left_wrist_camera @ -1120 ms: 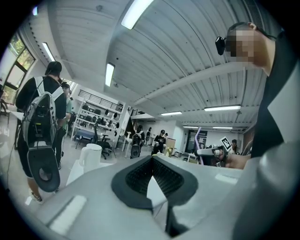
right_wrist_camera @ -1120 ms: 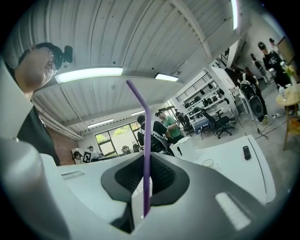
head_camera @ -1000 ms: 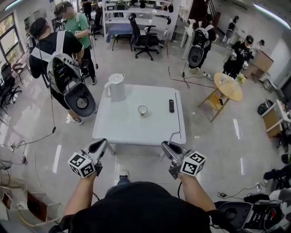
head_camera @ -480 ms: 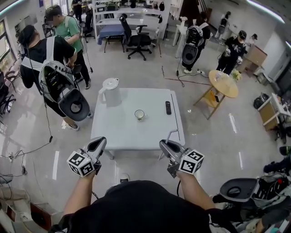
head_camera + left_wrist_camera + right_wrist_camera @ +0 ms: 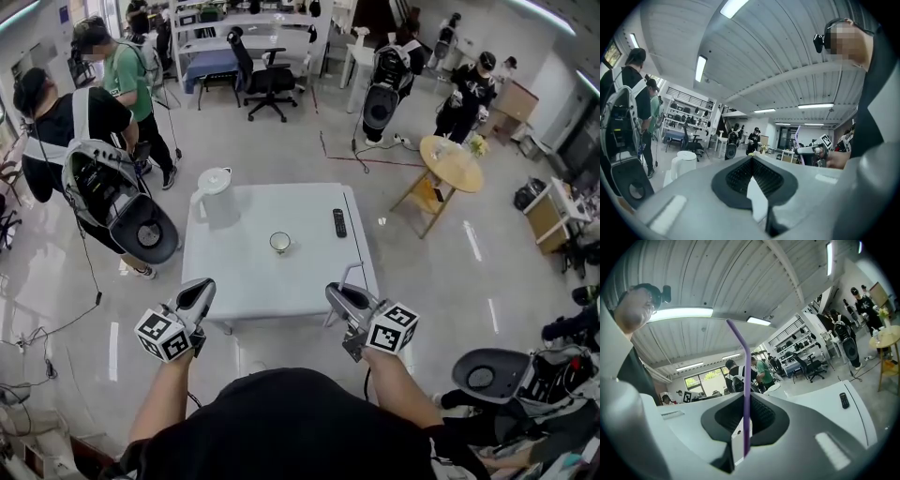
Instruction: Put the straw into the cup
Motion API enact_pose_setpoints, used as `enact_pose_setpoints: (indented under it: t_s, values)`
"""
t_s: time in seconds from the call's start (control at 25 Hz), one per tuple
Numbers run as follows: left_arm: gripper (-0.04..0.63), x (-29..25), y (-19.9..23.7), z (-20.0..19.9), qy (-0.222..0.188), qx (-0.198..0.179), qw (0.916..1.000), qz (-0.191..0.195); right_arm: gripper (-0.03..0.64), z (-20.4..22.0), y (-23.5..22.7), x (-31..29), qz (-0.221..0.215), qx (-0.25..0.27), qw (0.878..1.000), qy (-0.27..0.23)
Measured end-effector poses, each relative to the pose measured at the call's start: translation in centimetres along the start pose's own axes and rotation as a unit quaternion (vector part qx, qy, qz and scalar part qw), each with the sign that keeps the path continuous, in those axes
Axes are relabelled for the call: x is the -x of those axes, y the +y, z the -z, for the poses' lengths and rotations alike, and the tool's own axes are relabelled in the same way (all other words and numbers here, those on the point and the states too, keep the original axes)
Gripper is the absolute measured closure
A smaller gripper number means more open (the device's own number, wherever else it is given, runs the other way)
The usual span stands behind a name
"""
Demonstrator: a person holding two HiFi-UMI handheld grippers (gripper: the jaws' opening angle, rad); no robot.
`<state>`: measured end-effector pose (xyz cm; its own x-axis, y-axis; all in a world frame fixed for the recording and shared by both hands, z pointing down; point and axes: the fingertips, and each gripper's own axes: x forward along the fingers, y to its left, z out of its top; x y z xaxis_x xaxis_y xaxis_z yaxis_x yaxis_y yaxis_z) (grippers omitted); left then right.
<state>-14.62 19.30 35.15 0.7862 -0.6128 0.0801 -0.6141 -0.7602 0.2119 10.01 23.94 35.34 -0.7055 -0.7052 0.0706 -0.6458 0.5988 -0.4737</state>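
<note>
A small white cup [image 5: 279, 243] stands near the middle of the white table [image 5: 244, 281]. Both grippers are held short of the table's near edge, over the floor. My right gripper [image 5: 338, 293] is shut on a thin purple straw [image 5: 746, 394], which rises from its jaws and bends at the top; in the head view the straw [image 5: 352, 276] sticks up beside the table's near right corner. My left gripper [image 5: 201, 290] is shut with nothing between its jaws [image 5: 752, 180]. The cup does not show in either gripper view.
A white kettle [image 5: 215, 197] stands at the table's far left corner and a black remote [image 5: 338, 222] lies to the cup's right. Two people with backpack rigs [image 5: 112, 192] stand left of the table. A round wooden table [image 5: 452, 162] is at the right, with gear [image 5: 487, 375] on the floor.
The table, kettle and cup have slid down and left in the head view as the camera moved toward them. Both grippers keep their pose and the straw stays held.
</note>
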Motion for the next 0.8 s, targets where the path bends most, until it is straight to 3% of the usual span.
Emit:
enact_pose_setpoints:
  t_s: [0.8]
  values:
    - [0.595, -3.6, 7.2, -2.4, 0.004, 0.001, 0.9995, 0.032, 0.568, -3.5, -1.7, -6.3, 0.028, 0.007, 0.999, -0.013]
